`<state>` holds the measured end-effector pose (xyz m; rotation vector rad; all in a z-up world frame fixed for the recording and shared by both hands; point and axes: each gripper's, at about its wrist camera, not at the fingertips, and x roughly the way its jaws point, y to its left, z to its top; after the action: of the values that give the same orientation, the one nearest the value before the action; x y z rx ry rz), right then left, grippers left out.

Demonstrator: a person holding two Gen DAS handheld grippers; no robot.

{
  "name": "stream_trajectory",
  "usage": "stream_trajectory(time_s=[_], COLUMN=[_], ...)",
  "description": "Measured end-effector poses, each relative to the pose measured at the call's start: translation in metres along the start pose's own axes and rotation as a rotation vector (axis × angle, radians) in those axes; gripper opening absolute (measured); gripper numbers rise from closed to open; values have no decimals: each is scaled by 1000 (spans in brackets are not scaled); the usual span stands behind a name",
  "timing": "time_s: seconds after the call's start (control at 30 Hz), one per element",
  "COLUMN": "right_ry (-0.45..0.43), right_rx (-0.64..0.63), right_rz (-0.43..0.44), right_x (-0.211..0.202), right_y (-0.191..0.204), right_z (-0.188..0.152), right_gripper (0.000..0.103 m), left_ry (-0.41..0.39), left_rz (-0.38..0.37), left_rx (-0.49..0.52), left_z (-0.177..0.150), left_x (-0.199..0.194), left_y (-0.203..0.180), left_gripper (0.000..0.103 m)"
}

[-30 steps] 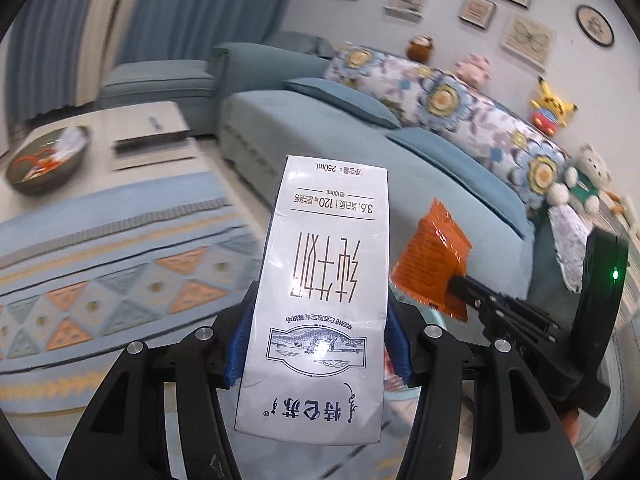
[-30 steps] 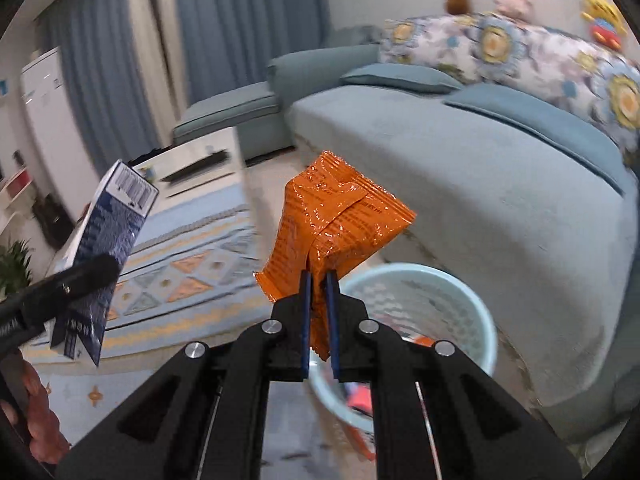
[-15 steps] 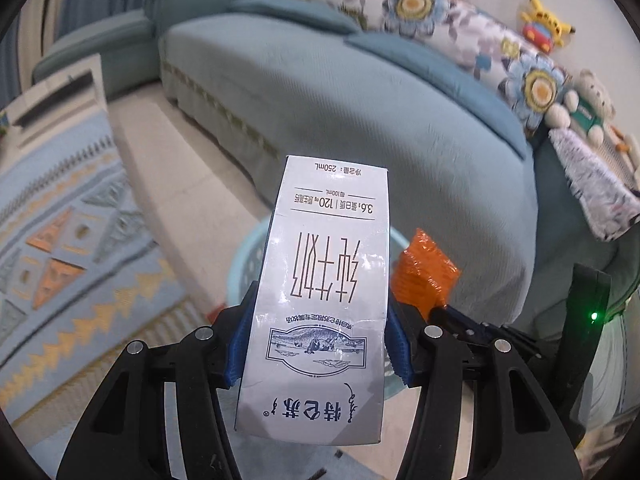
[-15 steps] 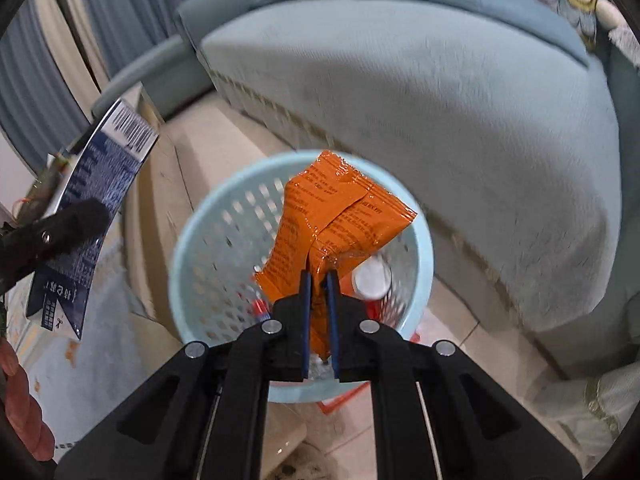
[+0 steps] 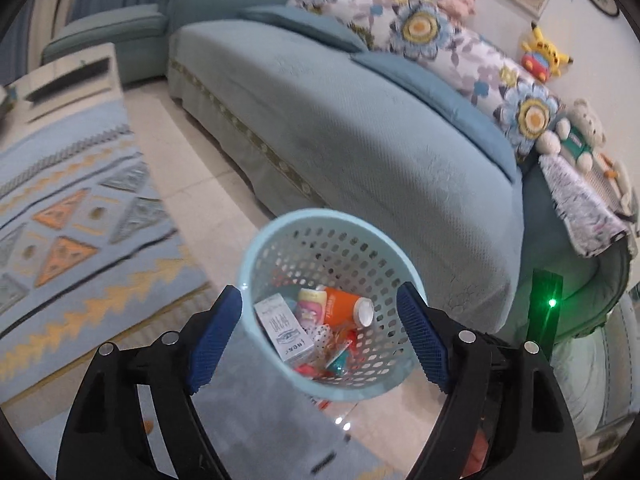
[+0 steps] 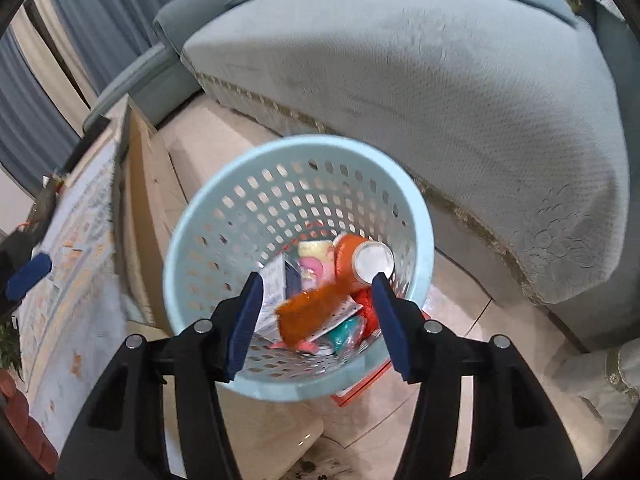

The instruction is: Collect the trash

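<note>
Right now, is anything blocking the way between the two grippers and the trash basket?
Nothing visible does. The left gripper and right gripper, jaws opening with nothing gripped, sit directly above the open light blue basket. The milk carton and orange wrapper are already inside.

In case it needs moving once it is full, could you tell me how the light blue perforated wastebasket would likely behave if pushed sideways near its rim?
The wastebasket would probably tip rather than slide: it looks tall and narrows toward the base. It is likely light, since its thin plastic wall is full of holes and only small trash such as a milk carton and an orange bottle weighs it down. On the glossy floor tiles it may also skid.
</note>
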<state>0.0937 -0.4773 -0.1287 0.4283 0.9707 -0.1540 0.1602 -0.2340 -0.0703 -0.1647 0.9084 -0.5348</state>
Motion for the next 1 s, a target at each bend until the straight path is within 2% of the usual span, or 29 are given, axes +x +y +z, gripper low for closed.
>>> stream_trajectory(time_s=[0.13, 0.2, 0.37, 0.5, 0.57, 0.73, 0.83, 0.93, 1.0], right_ry=[-85, -129, -249, -371, -404, -375, -436, -486, -498], right_rx=[-33, -57, -98, -118, -127, -207, -264, -289, -297], right_rz=[16, 19, 21, -45, -72, -60, -86, -96, -85], right_x=[-52, -79, -142, -174, -180, -176, -177, -180, -181], right_y=[28, 46, 91, 123, 137, 156, 163, 164, 165], right_z=[-1, -5, -24, -49, -60, -76, -92, -100, -103], right_gripper=[53, 61, 68, 77, 78, 78, 78, 78, 78], left_ry=[-79, -132, -244, -331, -361, -400, -439, -434, -418], left_rz=[22, 55, 120, 193, 227, 275, 272, 268, 343], left_rx=[-16, -15, -18, -14, -18, -49, -87, -101, -79], left_z=[-8, -16, -43, -67, -77, -92, -102, -106, -106], left_x=[-58, -93, -163, -201, -211, -218, -220, -215, -210], left_y=[5, 5, 5, 10, 13, 22, 27, 33, 37], left_gripper=[78, 78, 80, 82, 82, 82, 86, 86, 86])
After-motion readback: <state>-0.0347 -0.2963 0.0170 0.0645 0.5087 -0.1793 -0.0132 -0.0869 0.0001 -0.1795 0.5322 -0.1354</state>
